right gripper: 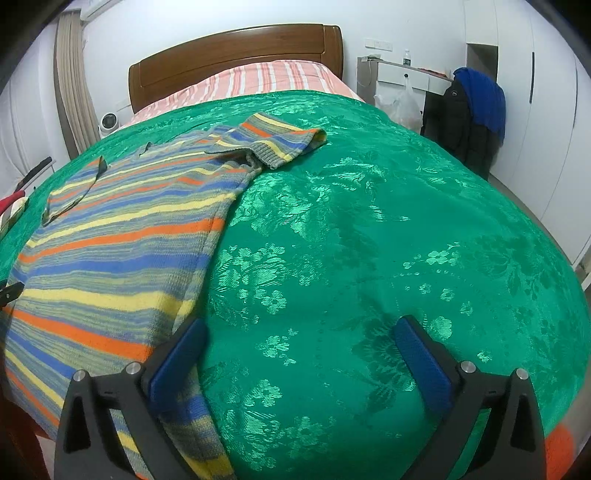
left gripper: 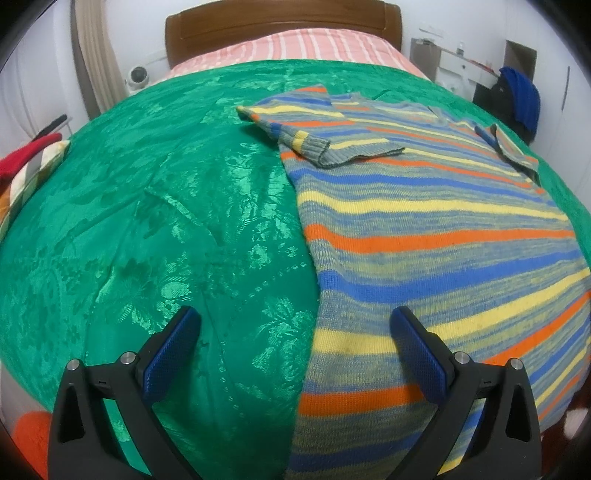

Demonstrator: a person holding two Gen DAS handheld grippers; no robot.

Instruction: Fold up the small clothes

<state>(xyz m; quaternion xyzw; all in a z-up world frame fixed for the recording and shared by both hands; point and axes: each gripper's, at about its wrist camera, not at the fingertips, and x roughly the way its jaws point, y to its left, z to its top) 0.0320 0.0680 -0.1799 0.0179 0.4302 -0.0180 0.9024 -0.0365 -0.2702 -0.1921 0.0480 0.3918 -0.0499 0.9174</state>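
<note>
Nearest, the left gripper (left gripper: 295,330) and right gripper (right gripper: 299,341) both hang with fingers spread wide, holding nothing, each straddling a side edge of the striped sweater (left gripper: 424,229) near its hem. The sweater lies flat on the green bedspread (right gripper: 369,240), sleeves folded inward farther off. A pinch here could catch the slippery bedspread too and drag it along.

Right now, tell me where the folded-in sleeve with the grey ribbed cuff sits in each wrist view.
Left wrist: the sleeve lies upper centre, folded across the striped sweater's left edge.
Right wrist: the same sleeve lies upper centre-left, at the sweater's right edge.
Shared landmark: the wooden headboard beyond the green bedspread.
</note>
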